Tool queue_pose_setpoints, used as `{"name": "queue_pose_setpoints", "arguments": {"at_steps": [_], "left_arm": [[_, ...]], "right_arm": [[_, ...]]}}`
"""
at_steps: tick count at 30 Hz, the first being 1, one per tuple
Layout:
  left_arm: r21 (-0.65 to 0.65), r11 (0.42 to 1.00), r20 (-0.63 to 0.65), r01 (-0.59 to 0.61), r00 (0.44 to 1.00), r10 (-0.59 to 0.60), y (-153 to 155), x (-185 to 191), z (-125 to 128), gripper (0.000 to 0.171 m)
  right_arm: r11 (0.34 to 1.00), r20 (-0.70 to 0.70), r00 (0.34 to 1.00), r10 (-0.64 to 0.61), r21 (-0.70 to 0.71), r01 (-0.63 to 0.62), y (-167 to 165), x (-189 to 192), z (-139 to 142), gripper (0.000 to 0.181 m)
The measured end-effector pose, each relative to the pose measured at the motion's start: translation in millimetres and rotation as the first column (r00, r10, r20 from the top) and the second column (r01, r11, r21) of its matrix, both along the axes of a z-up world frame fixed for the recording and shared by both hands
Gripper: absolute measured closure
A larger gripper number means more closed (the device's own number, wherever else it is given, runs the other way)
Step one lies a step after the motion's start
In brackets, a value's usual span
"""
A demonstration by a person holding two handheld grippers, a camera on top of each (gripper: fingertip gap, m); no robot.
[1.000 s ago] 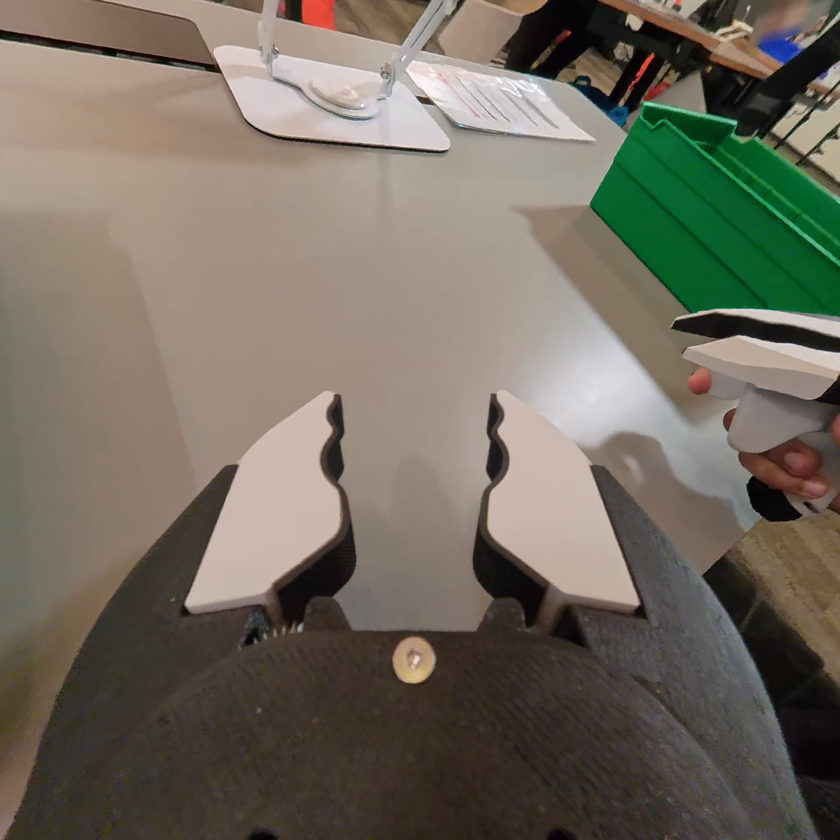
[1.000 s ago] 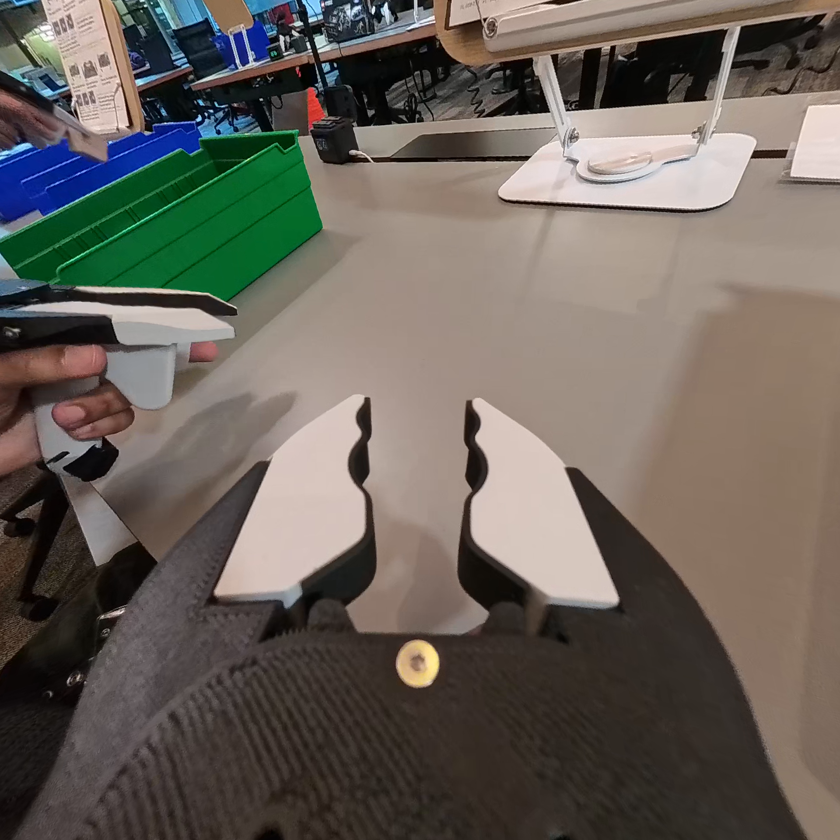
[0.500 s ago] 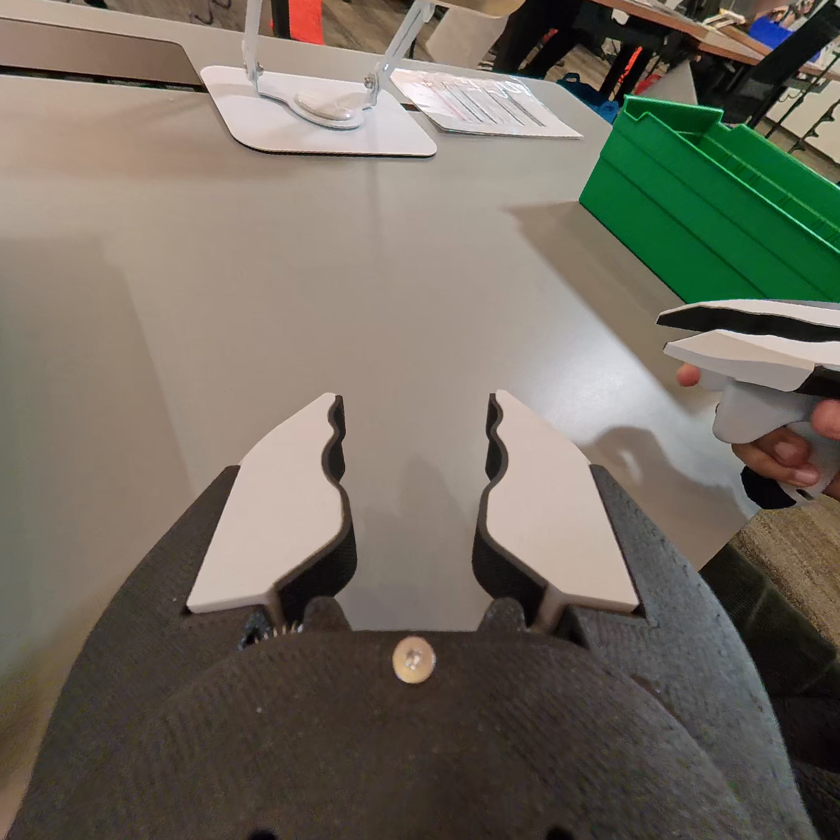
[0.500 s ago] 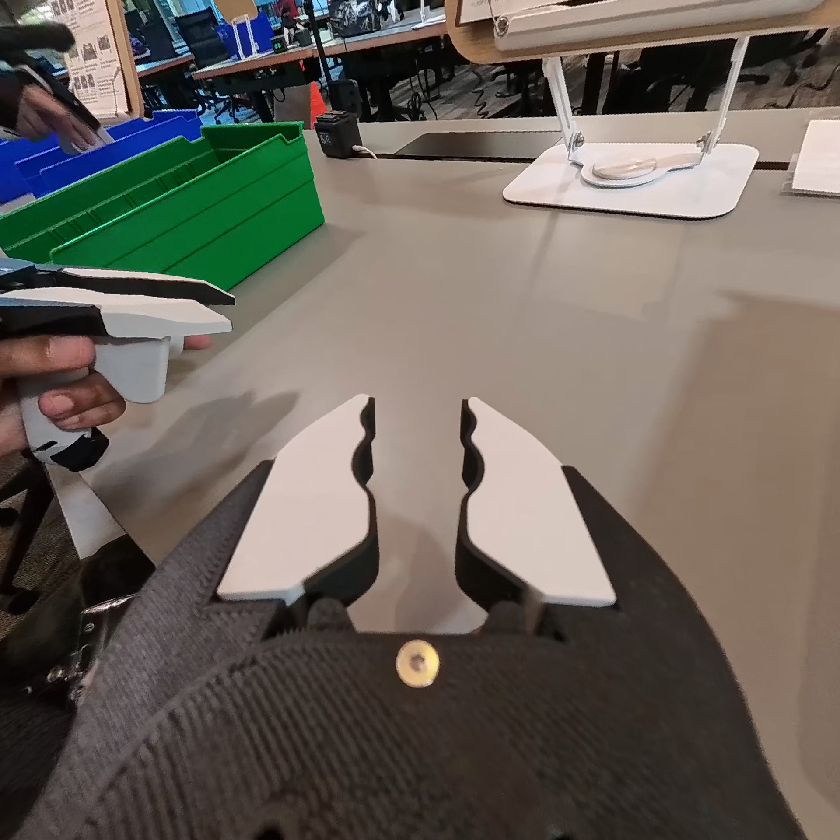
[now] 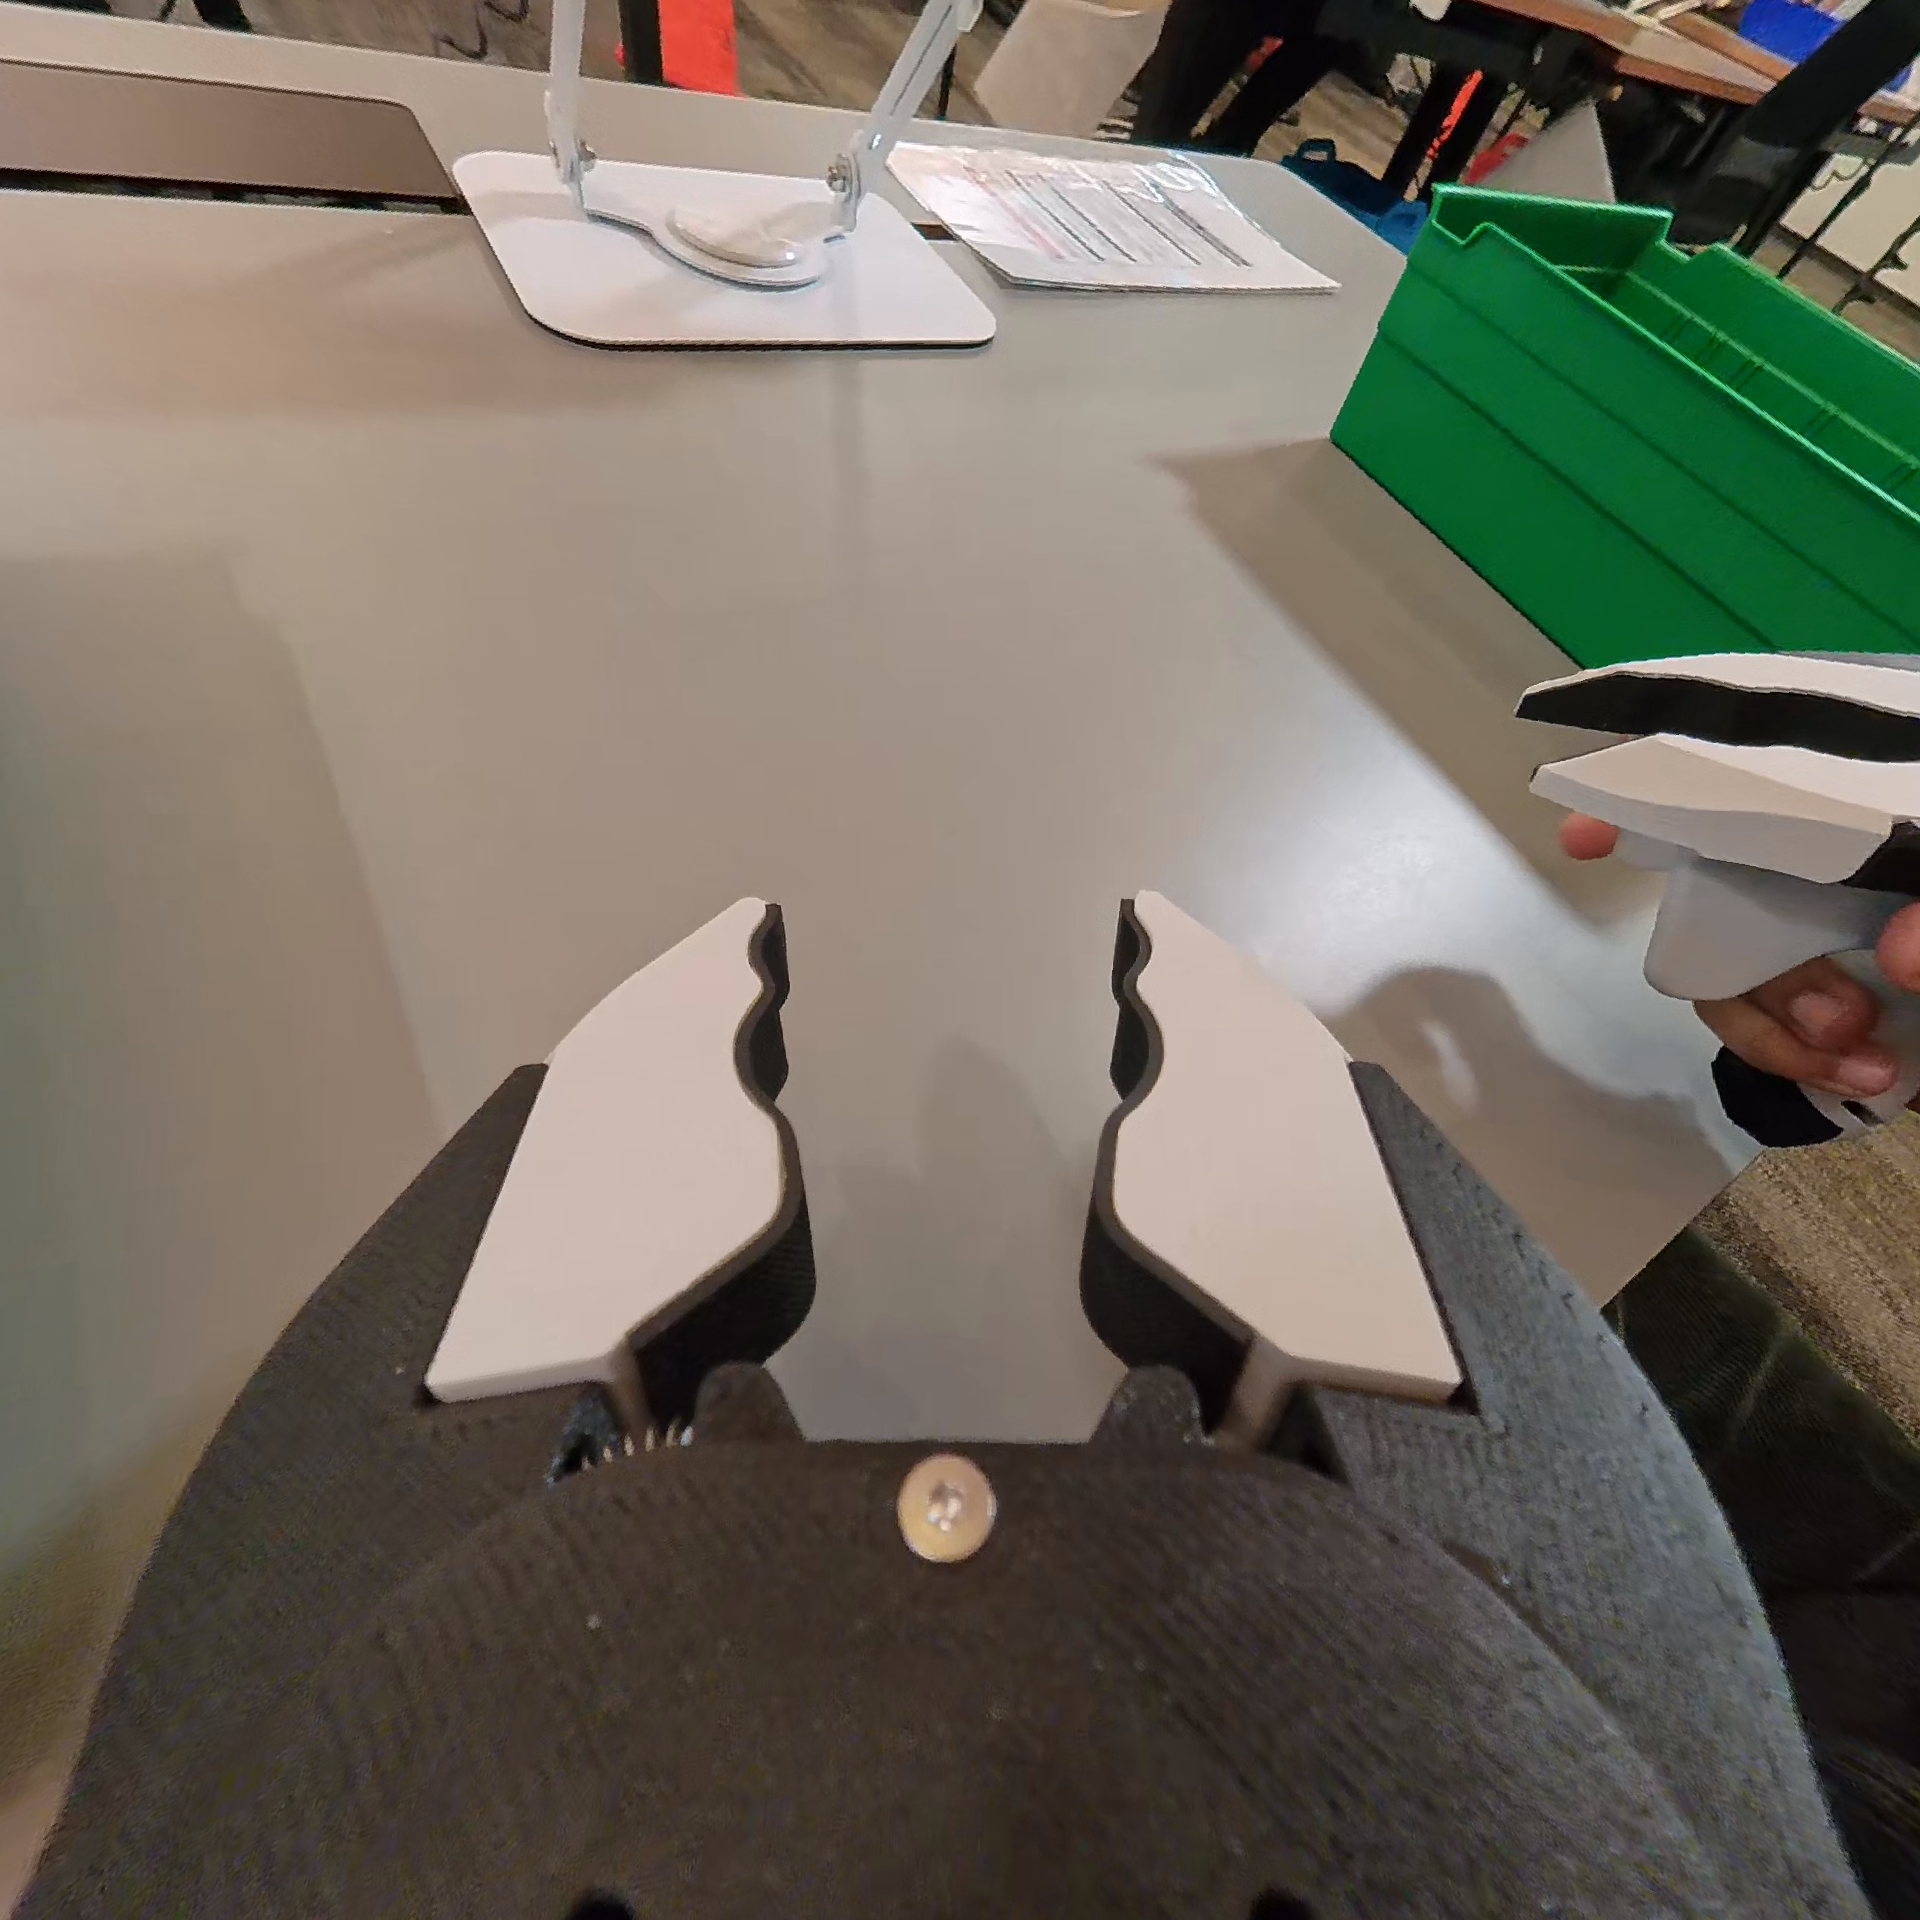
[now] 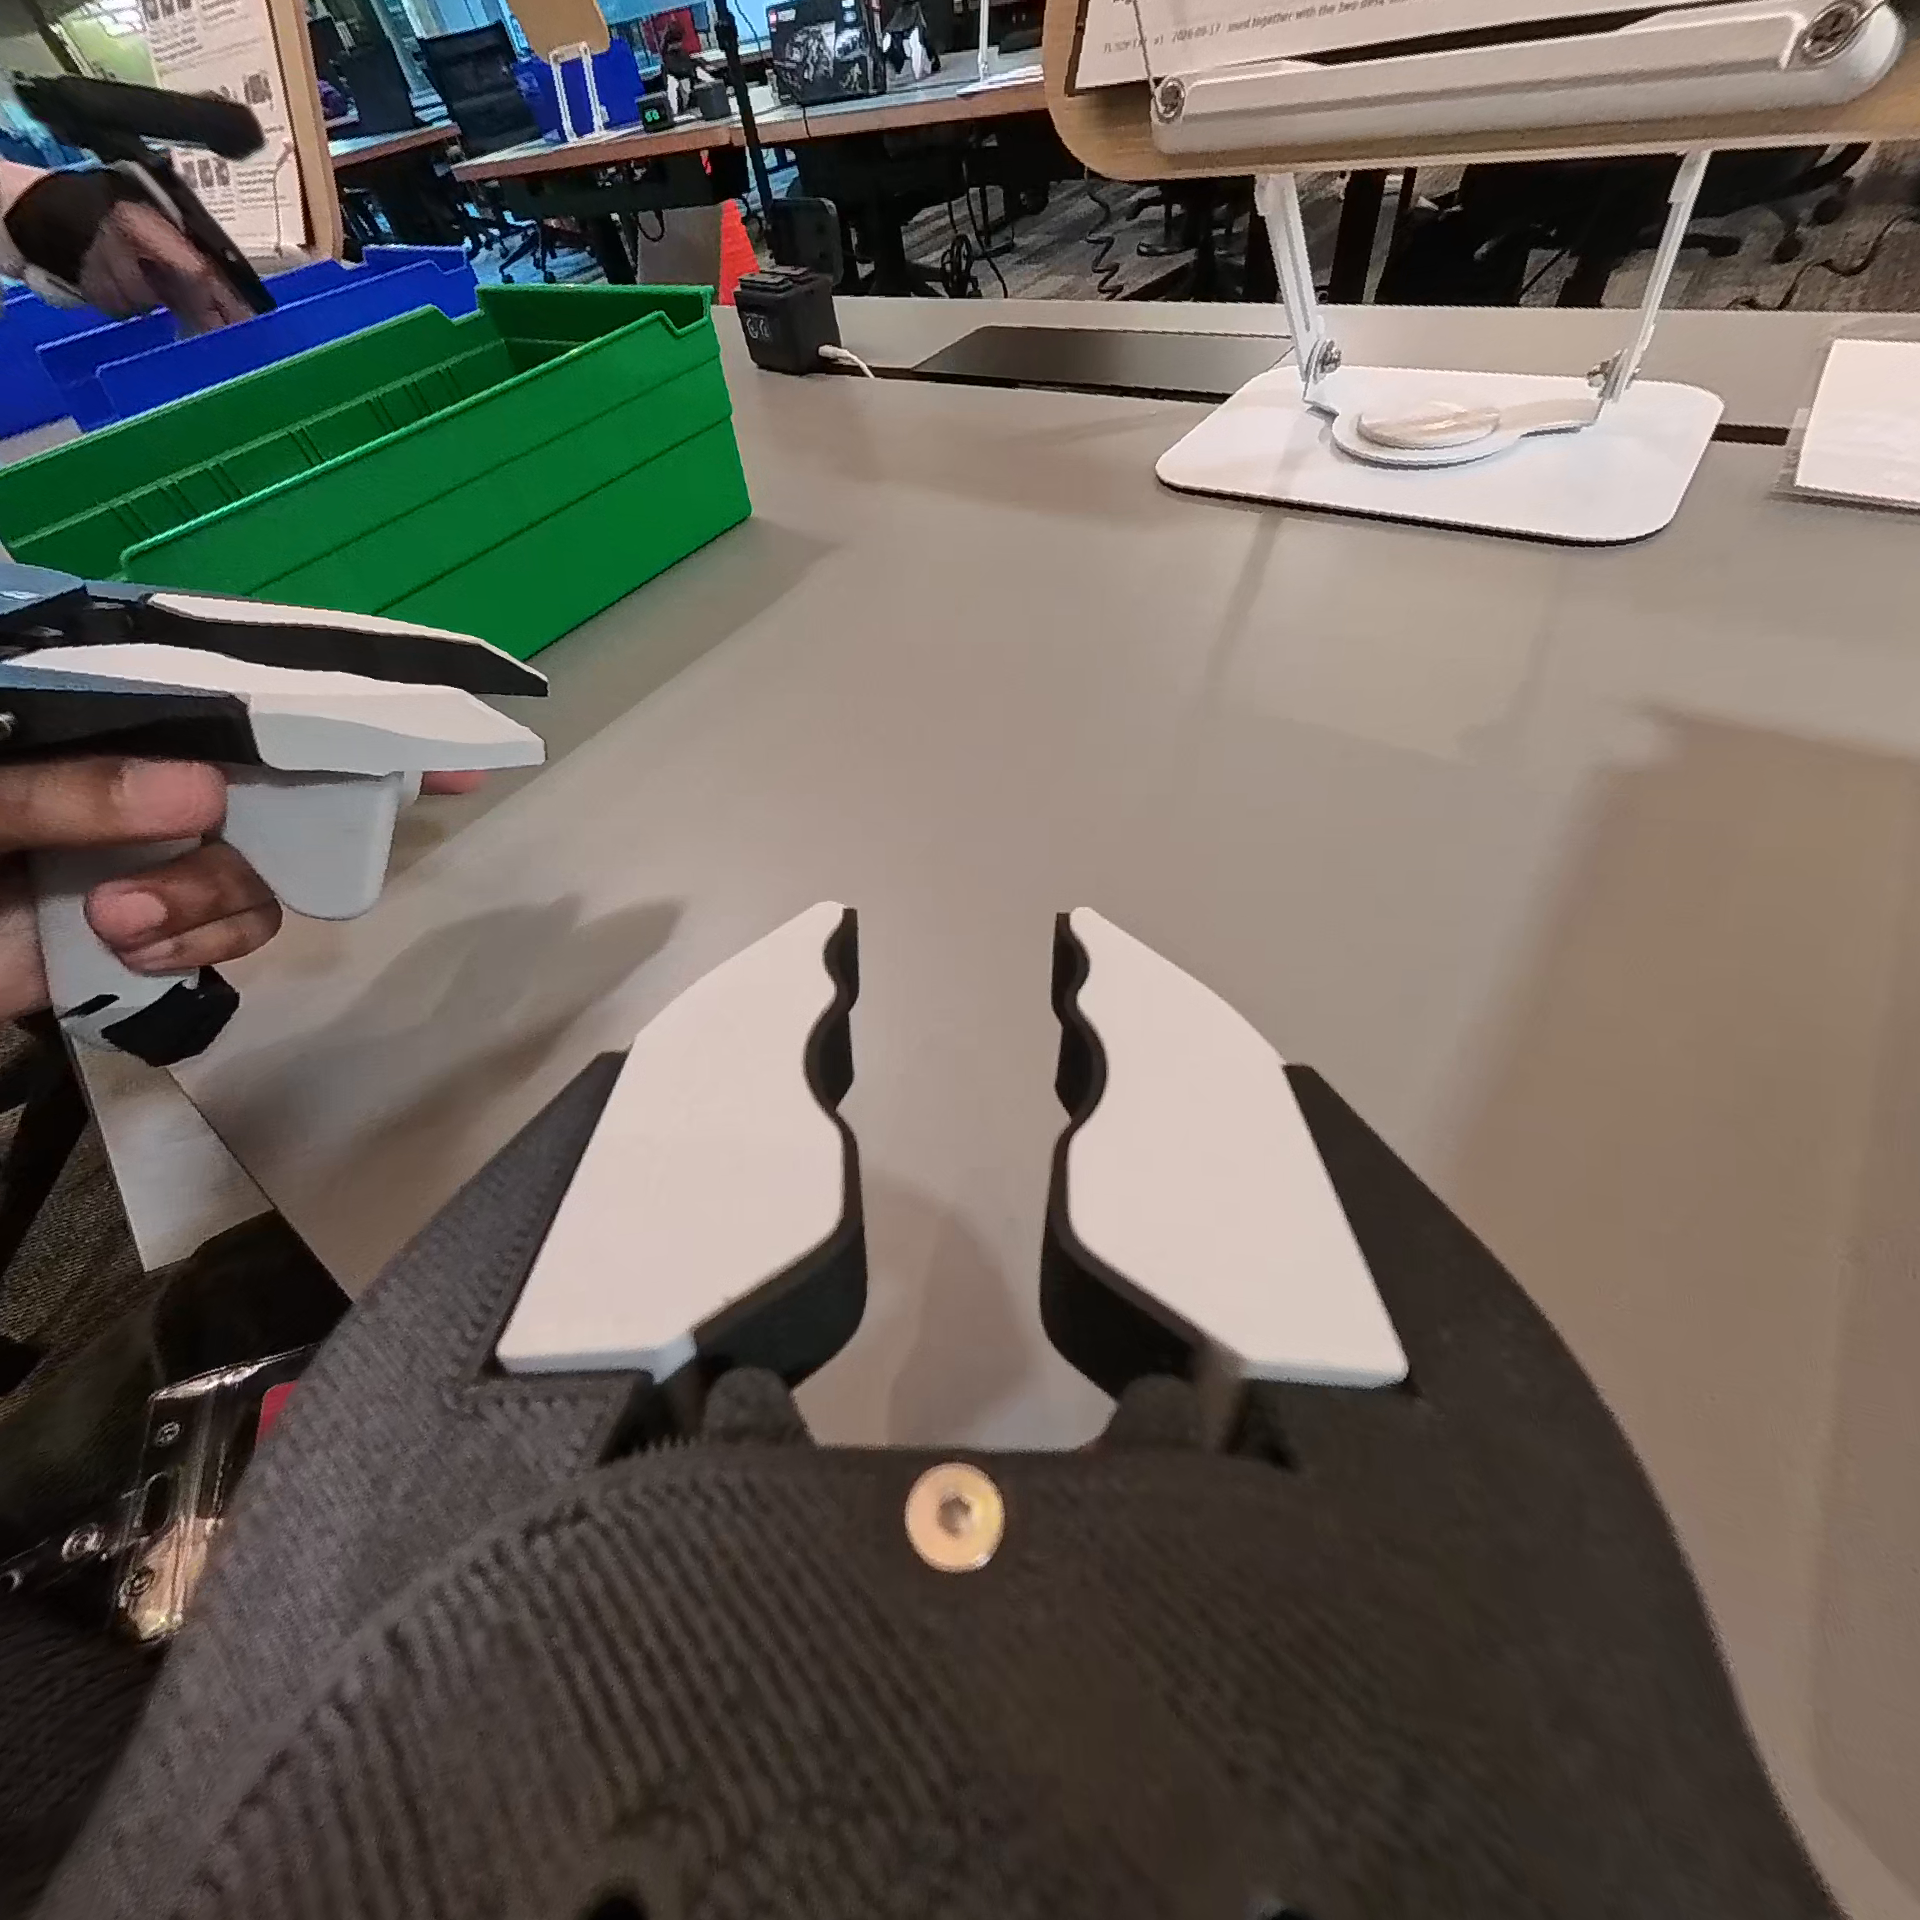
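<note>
The left claw (image 5: 951, 914) is spread wide, with a big gap between its two white fingers (image 5: 644, 1153). It holds nothing and touches nothing. It hangs over the bare grey tabletop (image 5: 727, 623). The right claw (image 6: 956, 920) is spread too, but its gap is smaller. It is also empty and hangs over the same tabletop (image 6: 1143, 779).

From the left claw's camera, going left to right: a dark flat panel (image 5: 208, 145) sits at the far left edge. Next comes a white stand (image 5: 727, 260) with two thin legs on a flat base. Just beside it lies a sheet of paper (image 5: 1112, 218) with print on it. Then comes a green bin (image 5: 1642, 416) at the right side of the tabletop. Lowest on the right is the right claw (image 5: 1538, 743), seen from the side, held by a hand (image 5: 1818, 1018).

From the right claw's camera, going left to right: the left claw (image 6: 540, 712) pokes in, held by a hand (image 6: 135, 862). Behind it is the green bin (image 6: 468, 488), and farther back are blue bins (image 6: 260, 312). A small black box (image 6: 784, 322) sits at the far edge of the tabletop. The white stand (image 6: 1455, 447) holds up a board.

The room behind has more tables and chairs. Another person's hand (image 6: 135, 249) shows at the top left, over the blue bins.

I count two claws, one green bin, one white stand, one sheet of paper and one black box.
</note>
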State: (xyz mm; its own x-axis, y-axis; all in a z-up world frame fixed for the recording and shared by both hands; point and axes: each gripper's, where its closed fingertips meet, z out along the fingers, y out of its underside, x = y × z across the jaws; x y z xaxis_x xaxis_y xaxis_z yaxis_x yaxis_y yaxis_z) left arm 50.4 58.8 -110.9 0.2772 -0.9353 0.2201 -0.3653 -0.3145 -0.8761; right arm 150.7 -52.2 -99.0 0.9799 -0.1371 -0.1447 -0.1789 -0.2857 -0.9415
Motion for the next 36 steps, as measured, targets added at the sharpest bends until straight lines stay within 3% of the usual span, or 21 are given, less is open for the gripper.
{"name": "queue_pose_setpoints", "arguments": {"at_steps": [28, 36], "left_arm": [[0.008, 1.000, -0.015, -0.004, 1.000, 0.004, 2.0, -1.9, -2.7, 0.109], [0.021, 1.000, 0.013, 0.018, 1.000, -0.018, -3.4, -2.1, 10.3, 0.105]], "right_arm": [[1.000, 0.050, 0.999, -0.007, 0.007, 0.006, 1.0, -0.3, 1.8, 0.144], [1.000, 0.078, 0.997, -0.005, 0.009, 0.004, 0.6, -1.1, 2.9, 0.140]]}}
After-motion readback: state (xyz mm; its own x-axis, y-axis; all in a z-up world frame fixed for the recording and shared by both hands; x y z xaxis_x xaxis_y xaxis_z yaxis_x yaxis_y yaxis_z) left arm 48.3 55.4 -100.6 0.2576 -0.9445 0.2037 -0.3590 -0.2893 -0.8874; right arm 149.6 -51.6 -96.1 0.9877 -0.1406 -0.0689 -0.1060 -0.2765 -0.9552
